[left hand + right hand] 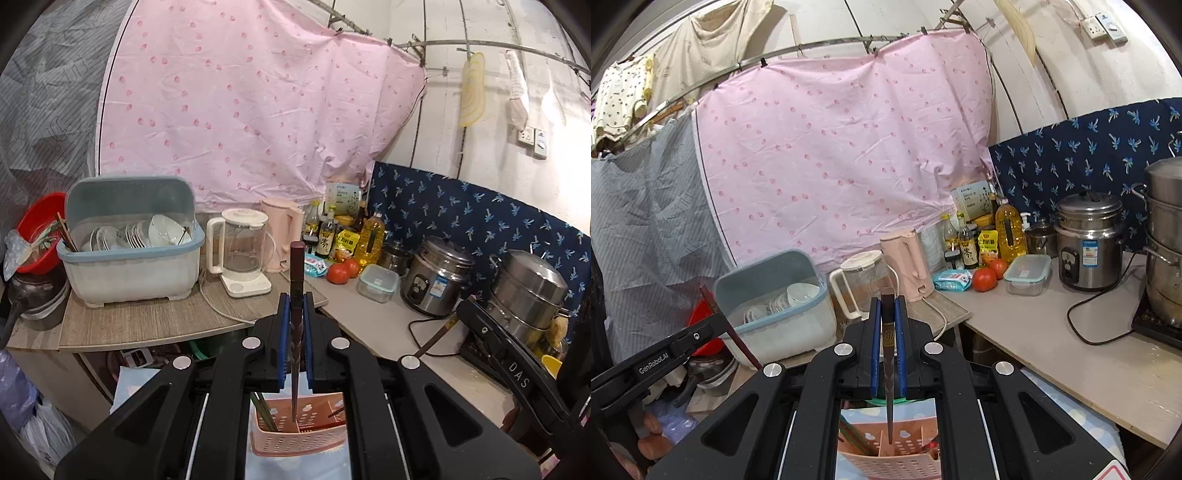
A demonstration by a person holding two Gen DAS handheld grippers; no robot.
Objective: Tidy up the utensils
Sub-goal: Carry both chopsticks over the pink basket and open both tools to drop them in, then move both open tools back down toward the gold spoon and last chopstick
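- Left gripper (297,306): your blue-padded jaws are closed almost fully on one dark reddish chopstick (296,280), held upright, its thick end above the pads and its thin tip hanging down over the holder.
- Right gripper (888,310): jaws likewise nearly closed, pinching a dark chopstick with a gold emblem (888,332), also upright, tip pointing down.
- Pink utensil holder (295,435): perforated plastic, divided into compartments, standing on a light blue cloth directly below both grippers. Its left compartment already holds several sticks (264,413). Seen from the right wrist, the holder (886,458) shows a divider wall just under your tip.
- Position of tips: left tip appears at or just inside the rim, near a divider; right tip hangs just above the dividers. Which compartment each lines up with cannot be told for sure.
- Risk, divider strike: if you lower without centring, a tip may land on a partition and the stick will pivot in the pads or skid out.
- Risk, tipping: the holder looks light and sits on soft cloth; a sideways push from either stick could topple it and spill its contents.
- Risk, collision: both grippers crowd the same small opening; lowering together may knock them against each other.
- Risk, early release: letting go while high may bounce a stick off the rim.
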